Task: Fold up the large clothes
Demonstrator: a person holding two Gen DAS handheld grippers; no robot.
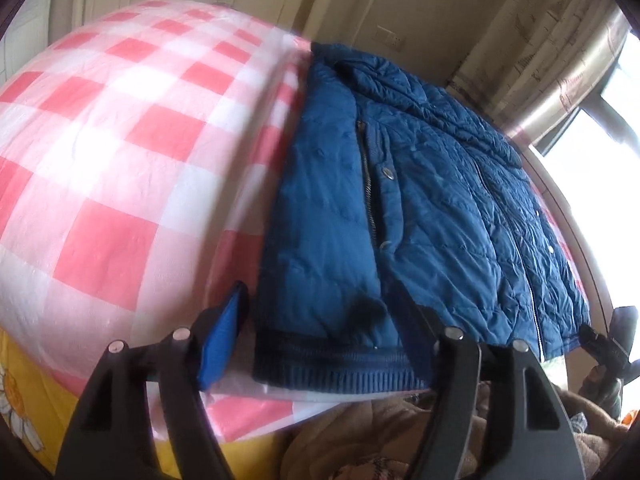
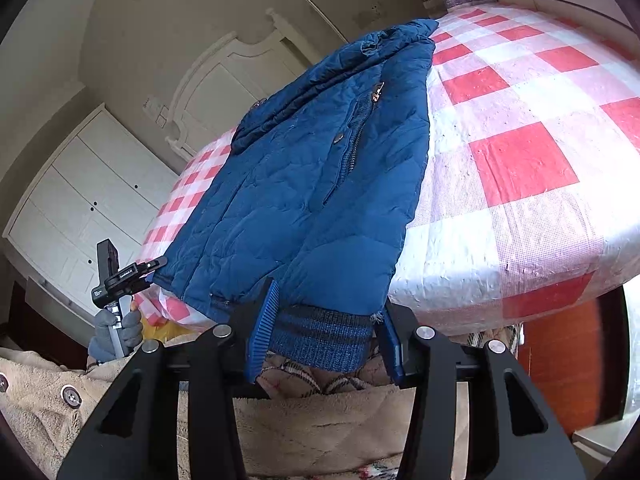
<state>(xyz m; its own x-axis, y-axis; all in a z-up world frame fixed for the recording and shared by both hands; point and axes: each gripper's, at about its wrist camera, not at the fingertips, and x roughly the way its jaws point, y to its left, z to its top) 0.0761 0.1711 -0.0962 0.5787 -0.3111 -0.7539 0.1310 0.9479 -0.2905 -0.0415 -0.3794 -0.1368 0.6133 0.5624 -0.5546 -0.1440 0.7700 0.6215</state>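
Item: blue quilted jacket [image 2: 304, 184], lying flat on a bed [image 2: 520, 168] covered in red-and-white check plastic sheeting. No containers in view.

Condition: puffy stitched shell, creased; metal zip [image 1: 366, 184] running up the front, partly open near the collar; snap studs [image 1: 387, 173] beside the zip; darker ribbed knit hem [image 1: 340, 368] at the near end. Sleeves not separately seen; appeared tucked or folded in, cannot tell for sure.

Position: close to the near edge of the bed, hem overhanging or just at the edge, collar [image 2: 400, 36] at the far end toward a white headboard [image 2: 224, 80]. Long axis ran from hem to collar, away from the person, slightly slanted across the checks.

Left tongs [image 1: 320, 344]: half wide, set around the hem corner; one blue pad [image 1: 222, 344] stood beside the fabric, not seen pressing; other pad hidden behind cloth.

Right tongs [image 2: 324, 340]: narrowed on the ribbed hem, blue pads [image 2: 262, 332] against both sides of the knit band, holding it.

Also seen: gloved hand [image 2: 116, 332] gripping the left handle; beige fleece garment [image 2: 48, 392] on the person; white wardrobe [image 2: 80, 208]; yellow flowered sheet [image 1: 24, 392] under the plastic
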